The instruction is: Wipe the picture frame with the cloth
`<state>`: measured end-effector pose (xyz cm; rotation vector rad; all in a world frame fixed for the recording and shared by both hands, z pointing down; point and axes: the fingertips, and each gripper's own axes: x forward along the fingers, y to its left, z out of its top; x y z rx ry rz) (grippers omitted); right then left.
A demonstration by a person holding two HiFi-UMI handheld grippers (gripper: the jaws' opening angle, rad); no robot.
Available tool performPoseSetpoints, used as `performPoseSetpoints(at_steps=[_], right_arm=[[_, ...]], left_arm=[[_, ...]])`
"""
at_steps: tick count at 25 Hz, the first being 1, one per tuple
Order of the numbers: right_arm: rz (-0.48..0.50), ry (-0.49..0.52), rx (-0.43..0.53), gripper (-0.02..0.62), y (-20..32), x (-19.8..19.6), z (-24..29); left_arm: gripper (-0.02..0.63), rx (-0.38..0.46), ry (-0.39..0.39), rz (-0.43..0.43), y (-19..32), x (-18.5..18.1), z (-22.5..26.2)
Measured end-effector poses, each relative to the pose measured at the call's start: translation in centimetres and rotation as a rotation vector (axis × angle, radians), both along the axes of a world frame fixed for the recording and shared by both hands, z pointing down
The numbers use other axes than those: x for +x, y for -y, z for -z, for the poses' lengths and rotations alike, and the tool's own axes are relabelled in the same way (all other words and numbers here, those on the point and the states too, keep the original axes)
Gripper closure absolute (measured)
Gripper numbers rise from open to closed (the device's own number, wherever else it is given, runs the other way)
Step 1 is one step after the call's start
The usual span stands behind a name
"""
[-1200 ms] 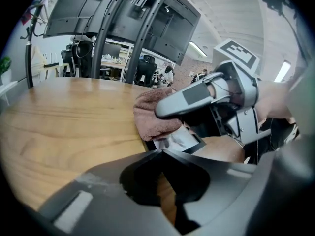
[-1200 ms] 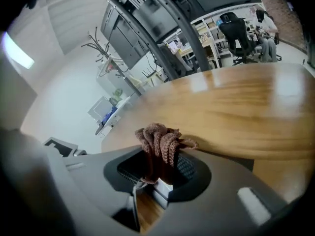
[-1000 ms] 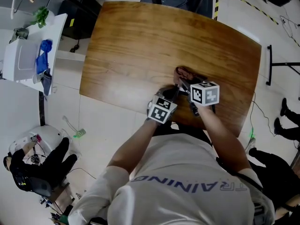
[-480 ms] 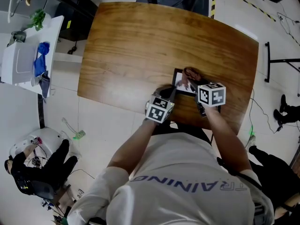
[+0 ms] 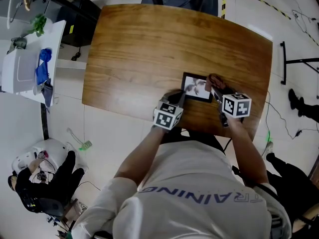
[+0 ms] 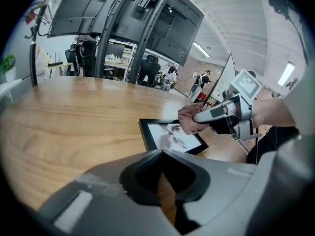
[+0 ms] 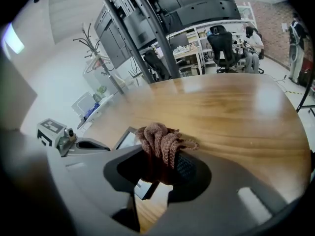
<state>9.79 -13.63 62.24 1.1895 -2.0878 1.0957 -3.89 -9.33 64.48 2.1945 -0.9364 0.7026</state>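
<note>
Picture frame lies flat on the table, centre-right of the head view. Your right gripper is clamped on the bunched cloth, which sits at the frame's right end. Wipe looks under way, prob. not finished; can't tell how much glass is done. Left gripper, jaws pressed together w/ nothing in them, is just beside the frame's lower-left corner. In the right gripper view the gripper body hides most of the frame, so cloth-to-glass contact is unclear.

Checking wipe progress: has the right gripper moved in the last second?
Yes. The right gripper with the cloth slid right across the frame, toward the table's right edge.
</note>
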Motion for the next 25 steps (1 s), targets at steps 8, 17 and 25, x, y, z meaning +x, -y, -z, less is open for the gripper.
performPoseSetpoints(at_steps=[8,17,25], right_arm=[[-0.013,0.007,0.038,0.465,0.1,-0.1,1.1],[0.075,0.102,0.07,0.466,0.9,-7.4,2.7],[0.114,0.109,0.026,0.466,0.5,-12.0,0.7]], left_arm=[[0.601,0.005,0.001,-0.004,0.2,0.1,0.0],[0.601,-0.004,-0.014,0.007,0.1,0.2,0.1],[0.601,-0.009,-0.038,0.016,0.0,0.2,0.1]])
